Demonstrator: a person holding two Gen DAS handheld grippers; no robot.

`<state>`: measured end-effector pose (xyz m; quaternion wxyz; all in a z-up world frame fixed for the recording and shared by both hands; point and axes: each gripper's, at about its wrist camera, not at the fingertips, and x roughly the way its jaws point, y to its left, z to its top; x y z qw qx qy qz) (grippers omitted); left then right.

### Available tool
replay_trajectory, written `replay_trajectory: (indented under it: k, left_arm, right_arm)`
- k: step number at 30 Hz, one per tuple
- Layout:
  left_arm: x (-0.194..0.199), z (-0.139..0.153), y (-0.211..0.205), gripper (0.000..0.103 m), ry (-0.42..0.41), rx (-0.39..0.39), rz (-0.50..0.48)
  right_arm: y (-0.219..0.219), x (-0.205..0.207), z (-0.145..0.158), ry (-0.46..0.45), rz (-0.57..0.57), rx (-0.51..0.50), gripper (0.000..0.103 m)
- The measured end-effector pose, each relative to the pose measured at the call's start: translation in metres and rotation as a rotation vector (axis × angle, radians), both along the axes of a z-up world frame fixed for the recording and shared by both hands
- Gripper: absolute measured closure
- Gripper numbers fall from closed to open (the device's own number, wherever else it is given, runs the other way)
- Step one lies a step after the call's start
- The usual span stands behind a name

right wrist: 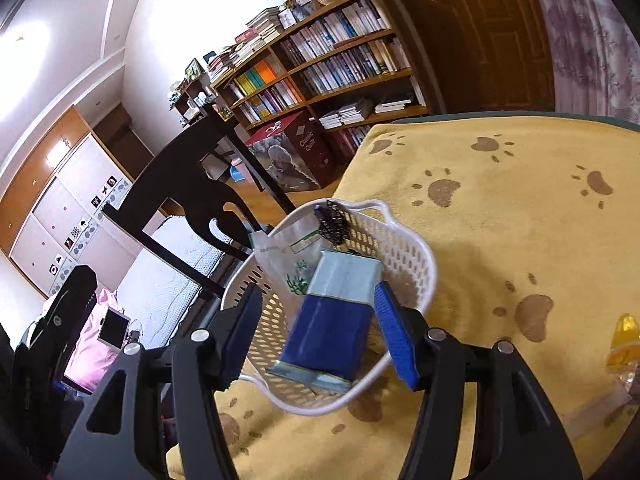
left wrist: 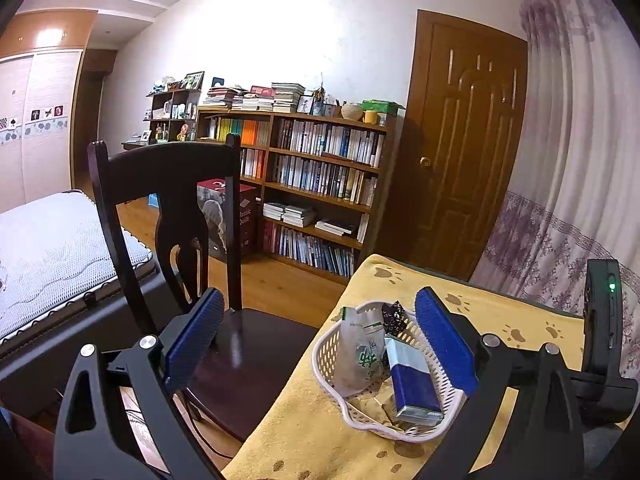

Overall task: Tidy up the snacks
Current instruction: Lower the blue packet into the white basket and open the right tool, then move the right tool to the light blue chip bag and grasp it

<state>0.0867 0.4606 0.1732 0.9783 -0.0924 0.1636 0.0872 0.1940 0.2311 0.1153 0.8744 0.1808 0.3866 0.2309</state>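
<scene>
At the table's left edge, the white basket risks being tipped off if nudged by the right gripper, spread around the blue packet; the left gripper is spread empty.

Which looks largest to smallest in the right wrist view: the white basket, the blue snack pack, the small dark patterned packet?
1. white basket, it holds the others.
2. blue snack pack, though it lies nearest the camera, which enlarges it.
3. small dark patterned packet, at the far rim.

Perforated white plastic basket, glossy foil packet, fuzzy yellow cloth, polished dark-wood chair.
</scene>
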Motion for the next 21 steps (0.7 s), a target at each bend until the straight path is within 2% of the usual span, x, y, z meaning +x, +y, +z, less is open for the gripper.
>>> replay_trajectory:
  k: [8, 21]
  left_arm:
    - [-0.005, 0.001, -0.012, 0.005, -0.006, 0.017, -0.027]
    - [-0.013, 0.003, -0.042, 0.005, -0.014, 0.069, -0.082]
  right_arm:
    - [-0.026, -0.019, -0.011, 0.014, -0.030, -0.025, 0.044]
    - [-0.104, -0.069, -0.013, -0.034, -0.144, -0.107, 0.044]
